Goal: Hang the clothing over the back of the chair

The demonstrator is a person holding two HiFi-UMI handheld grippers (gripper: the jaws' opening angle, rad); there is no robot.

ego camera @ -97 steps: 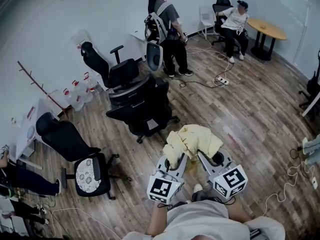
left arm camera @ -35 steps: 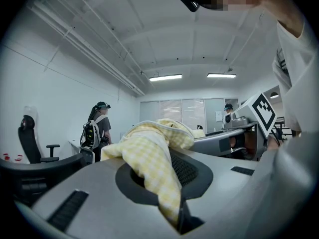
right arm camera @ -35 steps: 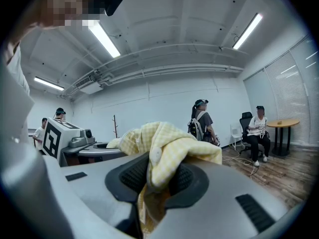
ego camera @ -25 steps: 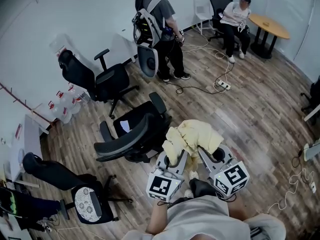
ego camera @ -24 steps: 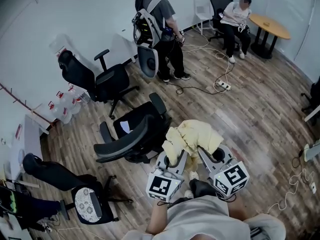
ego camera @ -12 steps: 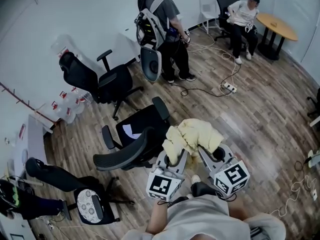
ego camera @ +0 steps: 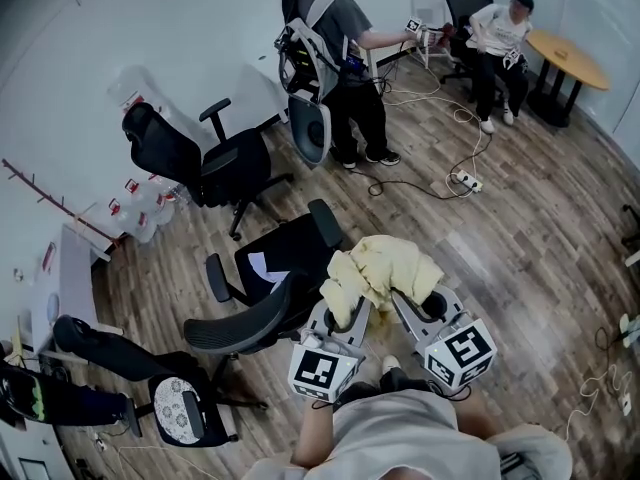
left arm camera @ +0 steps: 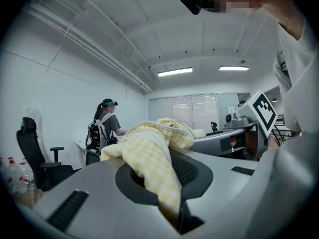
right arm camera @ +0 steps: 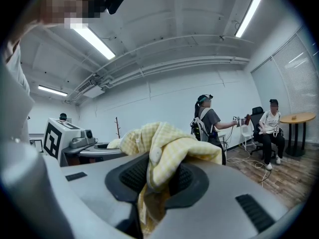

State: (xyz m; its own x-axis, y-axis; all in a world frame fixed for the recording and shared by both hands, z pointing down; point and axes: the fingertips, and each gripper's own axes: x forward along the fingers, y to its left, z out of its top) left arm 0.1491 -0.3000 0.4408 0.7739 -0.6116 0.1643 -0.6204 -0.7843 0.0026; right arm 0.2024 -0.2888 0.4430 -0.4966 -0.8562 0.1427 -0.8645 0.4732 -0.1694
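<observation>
1. Clamping a fold of the pale-yellow checked garment (ego camera: 385,268), the left hand-held gripper (ego camera: 345,320) has its jaws pressed together on the cloth.
2. Just beside it, the right hand-held gripper (ego camera: 424,313) is closed in the same way on another fold of the same garment.
3. The garment sits bunched in a heap across both grippers, held up off the wood floor (ego camera: 520,258).
4. Just left of the grippers stands a black mesh-backed office chair (ego camera: 300,243), its curved back on the near side and a white sheet (ego camera: 258,264) on its seat.
5. Farther left, a second black office chair (ego camera: 205,163) stands near the white wall, with water bottles (ego camera: 150,208) beside it.
6. Beyond that, a standing person (ego camera: 335,38) wearing a backpack reaches an arm toward a seated person (ego camera: 500,33).
7. The seated person is next to a round table (ego camera: 565,58), and a power strip (ego camera: 465,181) lies on the floor between the two people.
</observation>
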